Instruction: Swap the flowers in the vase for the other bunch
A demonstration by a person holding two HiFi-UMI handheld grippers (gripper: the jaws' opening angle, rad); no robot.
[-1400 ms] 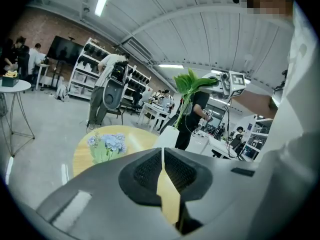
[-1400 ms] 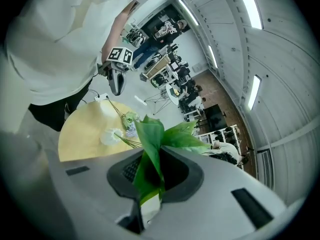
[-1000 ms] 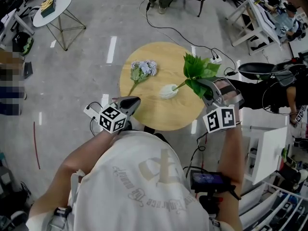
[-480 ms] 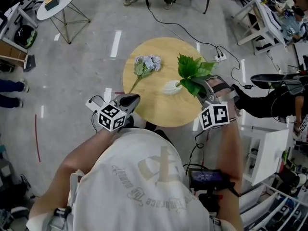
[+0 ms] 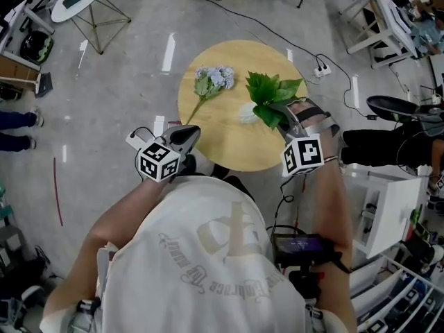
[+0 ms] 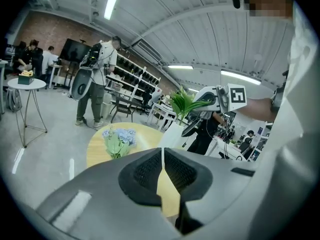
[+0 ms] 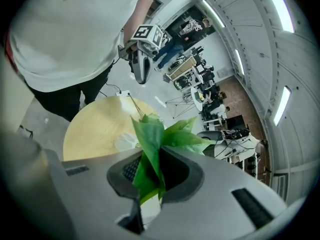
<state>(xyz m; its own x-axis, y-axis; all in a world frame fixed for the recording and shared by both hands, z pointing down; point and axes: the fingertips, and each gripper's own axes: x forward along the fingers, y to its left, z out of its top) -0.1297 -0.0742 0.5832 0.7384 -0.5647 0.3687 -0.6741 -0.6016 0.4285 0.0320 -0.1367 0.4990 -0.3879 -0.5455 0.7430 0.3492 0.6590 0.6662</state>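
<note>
The round surface of pale, smooth wood (image 5: 229, 155) stands on a grey polished floor (image 5: 118, 109). Near its centre is the small white vase with a rounded, glossy body (image 5: 244, 114). The bunch of broad, pointed green leaves (image 5: 269, 97) spreads directly over the vase and to its right. No view shows whether its stem sits inside the vase mouth.

The right claw (image 7: 152, 156) is closed on this green bunch. In the right gripper view the ribbed dark pads (image 7: 131, 168) pinch the folded leaf blades, which fan out beyond the jaws. The right claw approaches from the right near edge of the surface.

The bunch of small, clustered pale-blue flowers with soft green leaves and a thin stem (image 5: 210, 82) lies flat on the far left part of the surface, well apart from the vase. Its stem points toward the near left edge.

The left claw (image 6: 162, 154) is fully closed with nothing between its textured pads. It hangs at the near left edge of the surface, apart from both bunches.
</note>
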